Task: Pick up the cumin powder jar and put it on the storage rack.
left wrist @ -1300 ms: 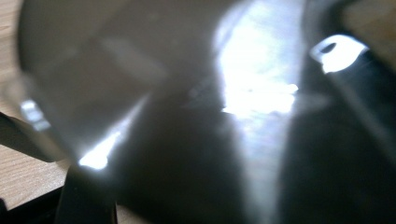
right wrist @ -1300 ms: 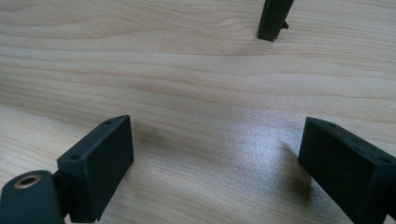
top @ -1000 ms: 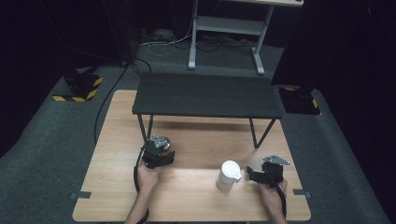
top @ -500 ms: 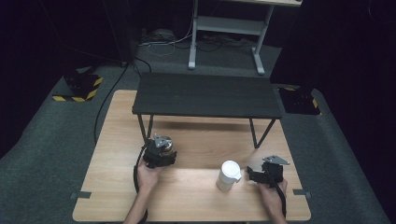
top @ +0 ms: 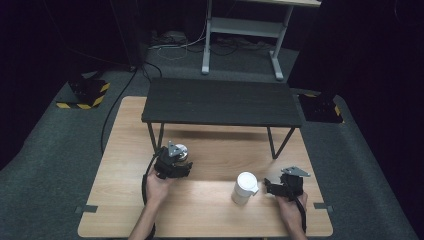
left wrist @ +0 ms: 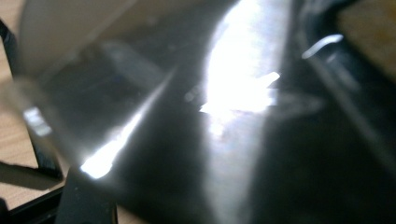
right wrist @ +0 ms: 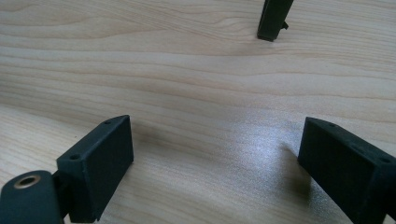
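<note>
Left tongs (top: 172, 162) clamped on shiny jar (top: 180, 151), mid-lift off counter (top: 210, 210). Right tongs (top: 272, 184) wide, empty, at white cup's (top: 245, 187) three o'clock. Next: steady carry, likely toward twelve o'clock.

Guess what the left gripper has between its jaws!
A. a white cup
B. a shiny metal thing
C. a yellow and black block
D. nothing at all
B: in the high view the left gripper is closed on a shiny metal thing, while the white cup stands apart on the table near the right gripper.
</note>
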`<state>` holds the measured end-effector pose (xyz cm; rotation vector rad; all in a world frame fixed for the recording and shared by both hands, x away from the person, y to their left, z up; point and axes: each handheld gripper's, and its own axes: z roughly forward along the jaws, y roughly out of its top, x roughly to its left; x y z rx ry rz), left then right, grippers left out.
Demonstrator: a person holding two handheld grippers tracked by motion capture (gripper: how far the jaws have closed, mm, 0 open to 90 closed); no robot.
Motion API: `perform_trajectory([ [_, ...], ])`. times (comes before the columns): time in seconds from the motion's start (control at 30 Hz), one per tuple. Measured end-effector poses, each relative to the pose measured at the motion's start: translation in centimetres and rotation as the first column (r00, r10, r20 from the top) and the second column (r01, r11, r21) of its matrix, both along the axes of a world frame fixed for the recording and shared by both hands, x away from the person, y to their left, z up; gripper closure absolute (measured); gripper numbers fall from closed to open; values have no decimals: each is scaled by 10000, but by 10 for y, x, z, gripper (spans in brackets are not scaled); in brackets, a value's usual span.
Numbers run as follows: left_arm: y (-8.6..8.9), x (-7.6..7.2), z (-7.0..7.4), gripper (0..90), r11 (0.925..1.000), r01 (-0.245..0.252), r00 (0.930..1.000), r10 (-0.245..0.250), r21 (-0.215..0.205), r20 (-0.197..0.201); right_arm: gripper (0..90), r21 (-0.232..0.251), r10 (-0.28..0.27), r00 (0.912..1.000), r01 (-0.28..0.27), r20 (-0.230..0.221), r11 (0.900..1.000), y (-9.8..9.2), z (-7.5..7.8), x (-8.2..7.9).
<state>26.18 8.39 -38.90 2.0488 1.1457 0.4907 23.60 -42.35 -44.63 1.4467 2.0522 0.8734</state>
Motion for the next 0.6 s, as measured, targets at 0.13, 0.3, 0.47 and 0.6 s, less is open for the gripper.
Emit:
perform_trajectory([
  [0.13,-1,1,13,313,9993,366,9993,-366,-58,-3,98,2,-36,10000,36,4,10000,1,0,0],
  [0.3,-3,3,26,313,9975,682,9977,-683,-178,-35,97,-2,-48,10000,48,11,10000,1,0,0],
  [0.47,-7,5,39,313,9955,937,9956,-939,-156,-80,98,0,-56,10000,56,7,10000,1,0,0],
  [0.6,-8,6,51,313,9932,1154,9933,-1156,-182,-86,98,-5,-47,10000,47,14,10000,1,0,0],
])
